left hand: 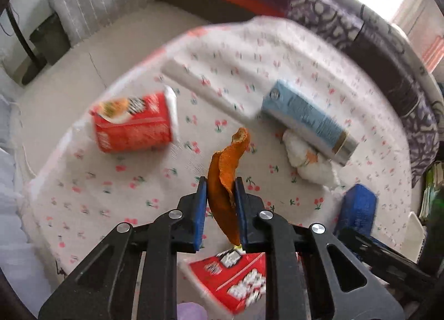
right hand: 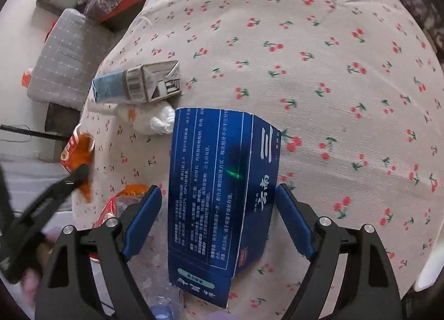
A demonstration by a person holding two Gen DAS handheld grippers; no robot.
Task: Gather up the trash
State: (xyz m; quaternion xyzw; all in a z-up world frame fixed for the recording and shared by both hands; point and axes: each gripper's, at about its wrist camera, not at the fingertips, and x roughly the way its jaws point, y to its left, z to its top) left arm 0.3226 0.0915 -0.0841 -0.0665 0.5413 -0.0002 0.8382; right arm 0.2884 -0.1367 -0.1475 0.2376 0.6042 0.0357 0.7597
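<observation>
The left gripper point(left hand: 220, 189) was clenched on an orange peel point(left hand: 225, 181), held above the cherry-print tablecloth point(left hand: 83, 195). The right gripper point(right hand: 219, 200) stood released around a dark blue box point(right hand: 219, 181). Farther away lay a red carton point(left hand: 133, 123), a crumpled tissue point(left hand: 308, 162) and a light blue carton point(left hand: 305, 120).

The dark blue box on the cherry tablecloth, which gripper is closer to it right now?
Right. The right gripper is open with its fingers on either side of the dark blue box. The left gripper is off to the side, shut on an orange peel.
</observation>
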